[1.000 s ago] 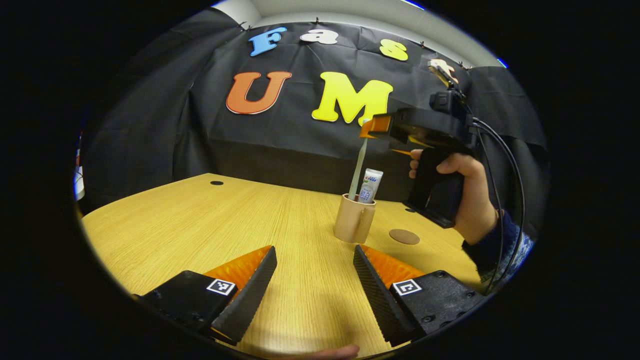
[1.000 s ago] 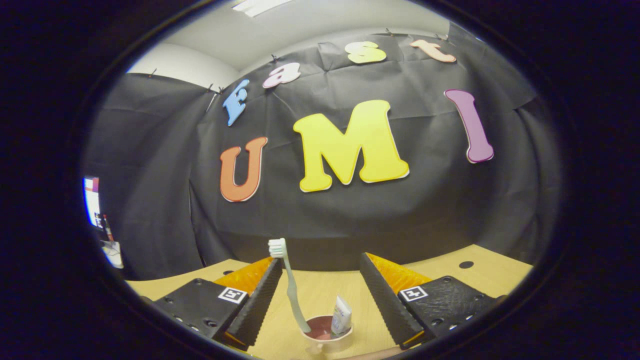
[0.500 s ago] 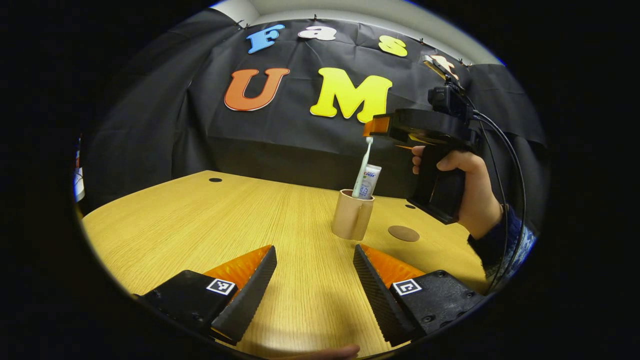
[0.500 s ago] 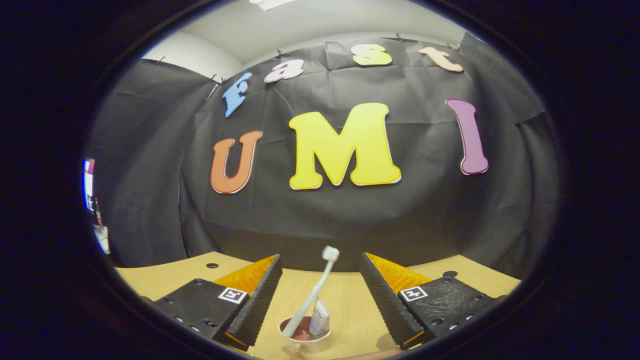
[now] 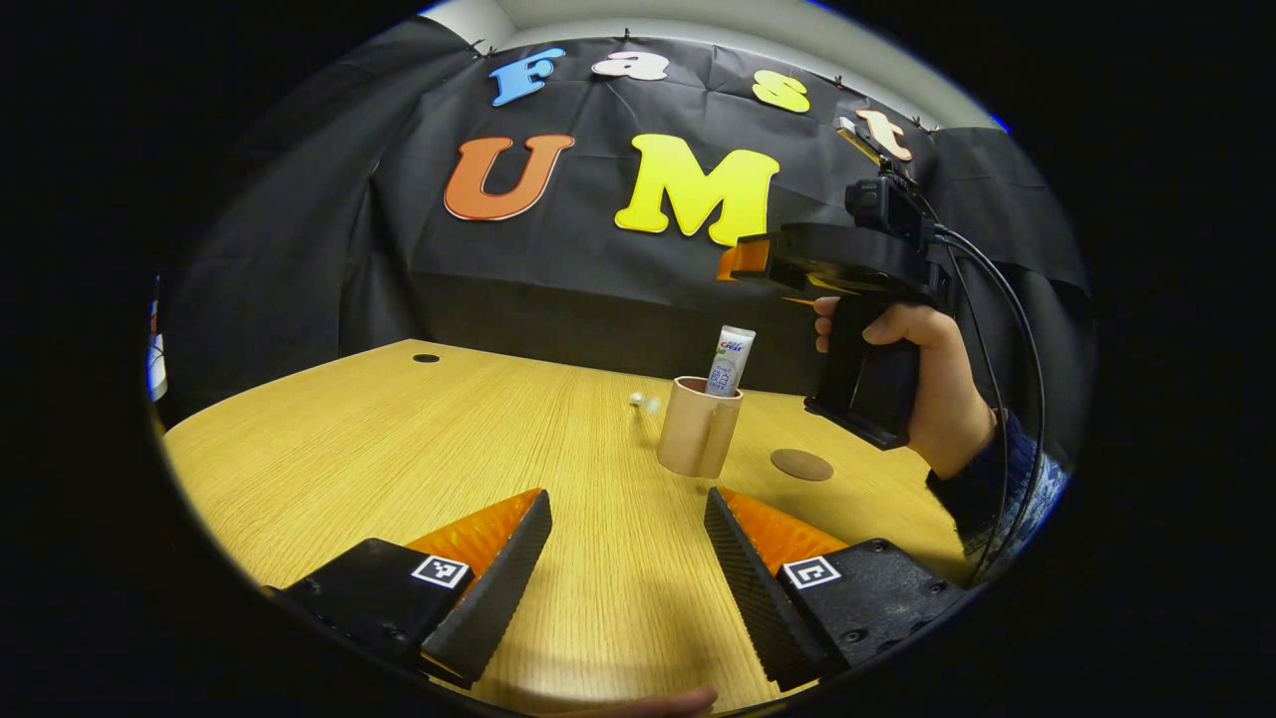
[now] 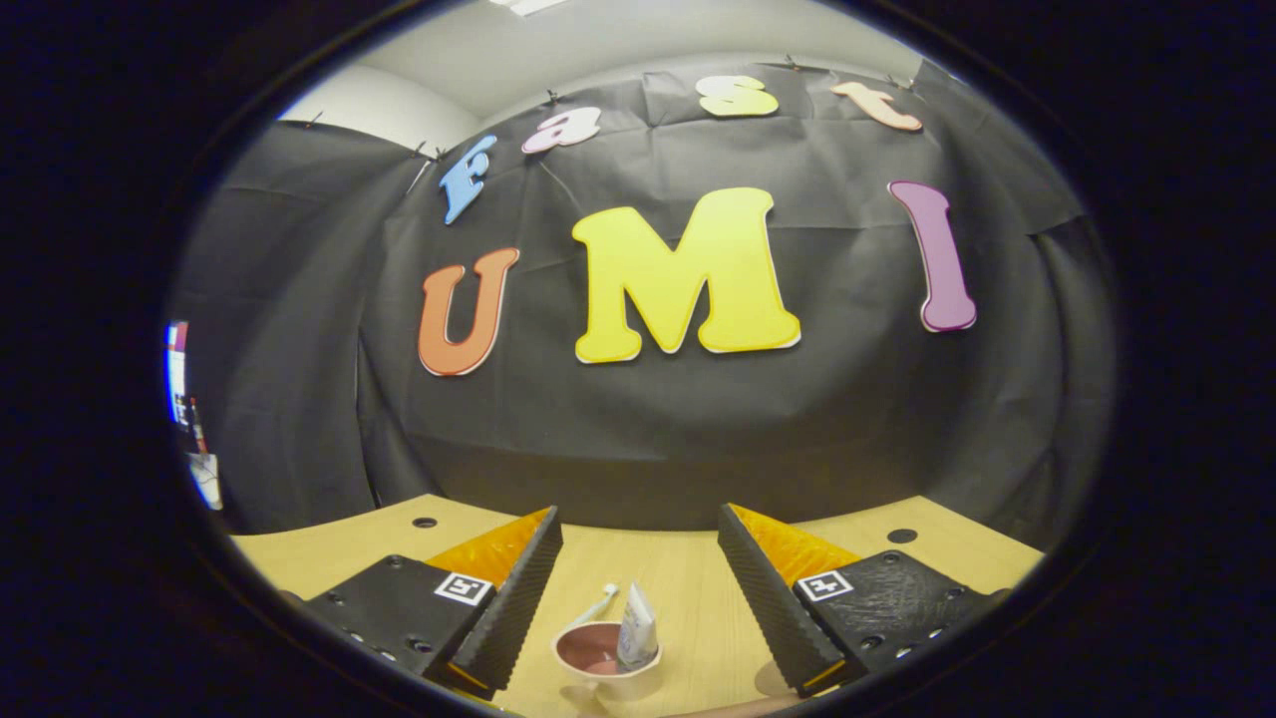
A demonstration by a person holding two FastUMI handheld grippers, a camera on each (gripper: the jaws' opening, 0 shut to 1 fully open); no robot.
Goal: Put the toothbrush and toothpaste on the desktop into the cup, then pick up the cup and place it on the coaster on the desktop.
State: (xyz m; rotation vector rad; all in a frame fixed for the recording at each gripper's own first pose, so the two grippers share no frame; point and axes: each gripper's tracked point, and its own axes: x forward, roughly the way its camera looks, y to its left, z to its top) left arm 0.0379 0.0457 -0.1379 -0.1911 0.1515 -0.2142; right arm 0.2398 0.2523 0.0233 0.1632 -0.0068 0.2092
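Left tongs (image 5: pixel 628 558), spread wide with nothing between them, low over the pale wooden tabletop (image 5: pixel 399 449). Right tongs (image 6: pixel 638 588), likewise spread wide, high above the beige ceramic cup (image 5: pixel 698 427). White toothpaste tube (image 5: pixel 730 361) upright in the cup; pale toothbrush (image 6: pixel 596 605) leaning steeply over the cup's far rim, head near the tabletop. Round brown coaster (image 5: pixel 801 465) near the cup, apart from it.

A recording booth: black cloth wall (image 6: pixel 638 429) behind a wooden desktop (image 5: pixel 419 449).
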